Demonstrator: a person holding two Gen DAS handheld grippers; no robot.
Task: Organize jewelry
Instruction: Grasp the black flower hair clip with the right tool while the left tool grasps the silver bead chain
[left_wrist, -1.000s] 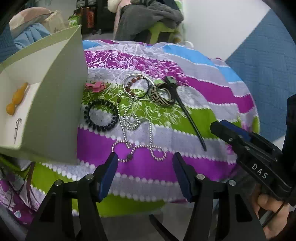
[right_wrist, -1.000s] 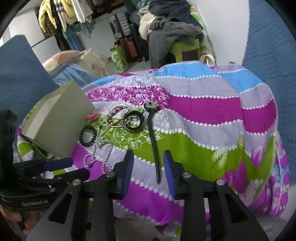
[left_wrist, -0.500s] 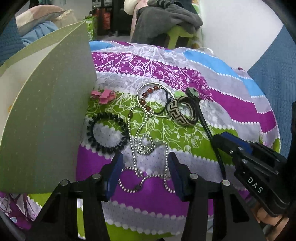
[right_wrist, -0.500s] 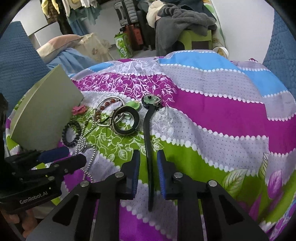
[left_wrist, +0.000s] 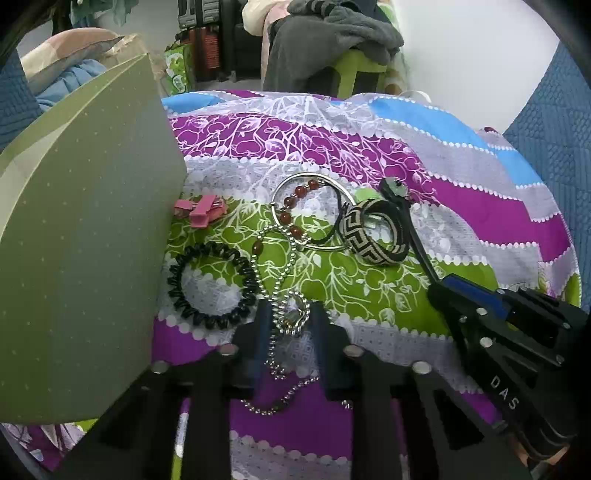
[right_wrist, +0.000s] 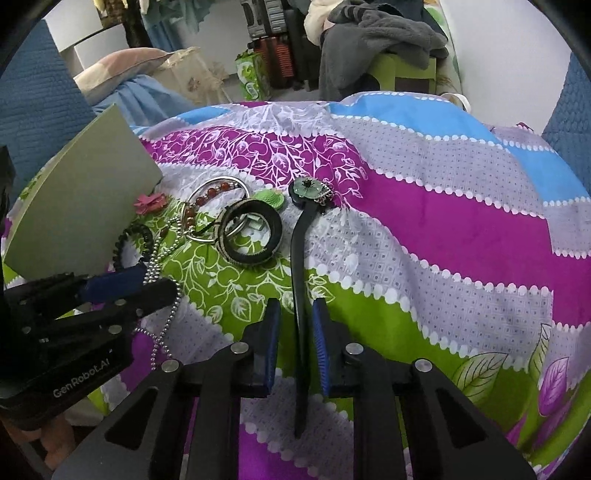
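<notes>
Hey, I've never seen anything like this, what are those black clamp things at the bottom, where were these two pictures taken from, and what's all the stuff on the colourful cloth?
They are two hand-held grippers, one in each of a person's hands, with no robot arm. Each carries a camera looking along its two fingers, so each picture shows its own gripper at the bottom and the other at the side.

On the patterned cloth lie a black coil hair tie, a pink clip, a metal ring with red beads, a woven bangle and a green box.

The left gripper has just been closing around the silver bead chain. The right gripper has just been closing around the long black hair stick. Both look nearly closed on them.
</notes>
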